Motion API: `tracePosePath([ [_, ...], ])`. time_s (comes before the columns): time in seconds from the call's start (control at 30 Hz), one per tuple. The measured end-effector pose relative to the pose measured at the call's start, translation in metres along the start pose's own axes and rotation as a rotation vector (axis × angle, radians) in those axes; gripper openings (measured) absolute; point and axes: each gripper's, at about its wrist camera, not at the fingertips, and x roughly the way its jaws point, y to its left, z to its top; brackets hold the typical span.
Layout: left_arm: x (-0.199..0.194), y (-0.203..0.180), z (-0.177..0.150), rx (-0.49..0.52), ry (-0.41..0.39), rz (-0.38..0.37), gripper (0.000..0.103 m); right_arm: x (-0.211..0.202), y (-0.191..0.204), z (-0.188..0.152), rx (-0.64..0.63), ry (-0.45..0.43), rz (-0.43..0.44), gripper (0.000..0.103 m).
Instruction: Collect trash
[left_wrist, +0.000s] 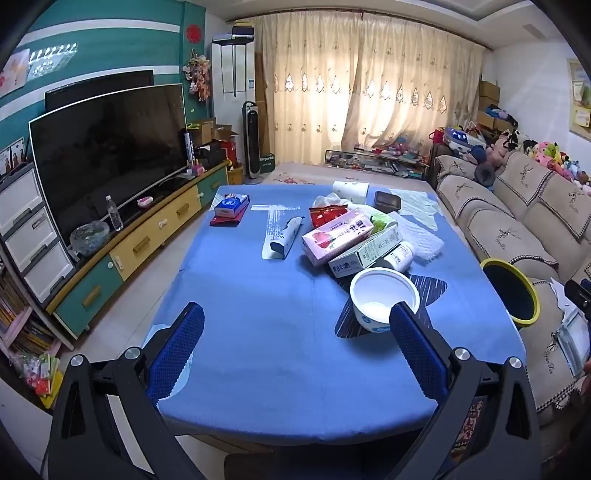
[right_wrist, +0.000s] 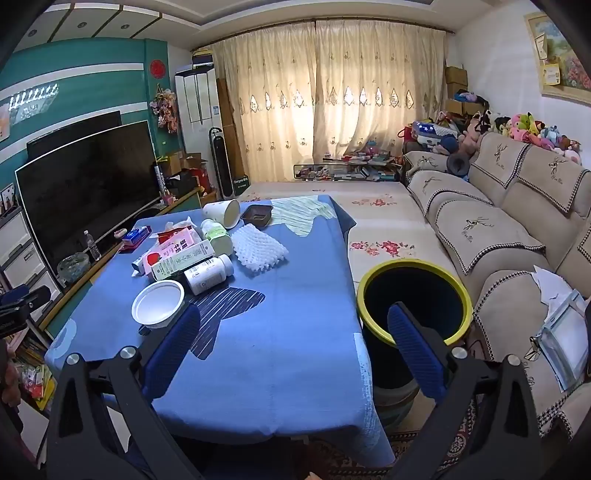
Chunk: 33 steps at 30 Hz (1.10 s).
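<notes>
Ahead of the left gripper (left_wrist: 297, 334): jaws spread wide, nothing between them; white bowl (left_wrist: 384, 297) just past its right finger, cartons and white bottle (left_wrist: 399, 255) piled beyond on the blue table (left_wrist: 258, 302); right gripper (right_wrist: 293, 334) likewise spread, empty; yellow-rimmed bin (right_wrist: 413, 295) behind its right finger, beside the table.

You're looking at trash lying in a heap on the blue worktop (left_wrist: 258, 314): an empty white bowl (left_wrist: 384, 299) sitting upright nearest you, a pink carton (left_wrist: 336, 234) and a white bottle (right_wrist: 208, 273) lying on their sides behind it, and a black yellow-rimmed bin (right_wrist: 415, 306) standing open beside the worktop.
</notes>
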Motion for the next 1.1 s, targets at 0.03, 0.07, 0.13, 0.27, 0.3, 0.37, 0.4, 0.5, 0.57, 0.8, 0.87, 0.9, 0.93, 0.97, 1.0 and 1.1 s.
tracePosePath([
  [0.03,0.000,0.000,0.000,0.000,0.001,0.002,0.099,0.000,0.000,0.000,-0.001,0.001,-0.001,0.097],
  [0.07,0.000,0.000,0.000,0.001,0.002,0.003,0.099,0.000,0.000,0.000,-0.001,0.001,-0.001,0.097],
  [0.13,0.002,0.000,0.000,0.000,0.006,0.004,0.099,0.000,0.000,0.000,-0.003,0.002,-0.004,0.097],
  [0.27,-0.005,-0.004,0.005,-0.001,0.000,0.002,0.099,0.001,0.003,-0.004,-0.002,0.009,-0.002,0.097],
  [0.3,-0.005,-0.005,0.006,0.000,0.003,0.002,0.099,0.002,0.004,-0.004,-0.003,0.015,-0.004,0.097],
  [0.37,-0.003,-0.003,0.004,0.000,-0.006,-0.007,0.099,0.004,0.000,-0.002,0.004,0.019,0.000,0.097],
  [0.4,-0.003,-0.003,0.005,0.001,-0.005,-0.008,0.099,0.005,0.000,-0.003,0.004,0.020,0.000,0.097],
  [0.5,-0.008,-0.004,0.007,0.004,-0.002,-0.011,0.099,0.004,0.000,-0.003,0.006,0.020,-0.001,0.097],
  [0.57,-0.006,-0.004,0.000,0.007,-0.005,-0.019,0.099,0.005,0.000,-0.003,0.006,0.021,-0.001,0.097],
  [0.8,-0.003,-0.005,0.000,0.009,0.001,-0.019,0.099,0.016,-0.001,-0.006,0.009,0.032,0.002,0.097],
  [0.87,-0.003,-0.005,0.000,0.010,0.004,-0.021,0.099,0.016,-0.001,-0.007,0.010,0.033,0.003,0.097],
  [0.9,-0.003,-0.005,-0.001,0.011,0.005,-0.022,0.099,0.017,0.000,-0.008,0.010,0.033,0.003,0.097],
  [0.93,-0.002,-0.005,-0.001,0.013,0.006,-0.023,0.099,0.016,0.000,-0.007,0.010,0.032,0.003,0.097],
  [0.97,-0.002,-0.005,-0.001,0.013,0.007,-0.022,0.099,0.017,0.000,-0.008,0.010,0.033,0.003,0.097],
  [1.0,-0.002,-0.006,-0.001,0.014,0.008,-0.022,0.099,0.018,0.000,-0.008,0.011,0.034,0.002,0.097],
  [1.1,0.000,-0.007,-0.001,0.014,0.010,-0.023,0.099,0.020,0.001,-0.010,0.010,0.036,0.002,0.097],
])
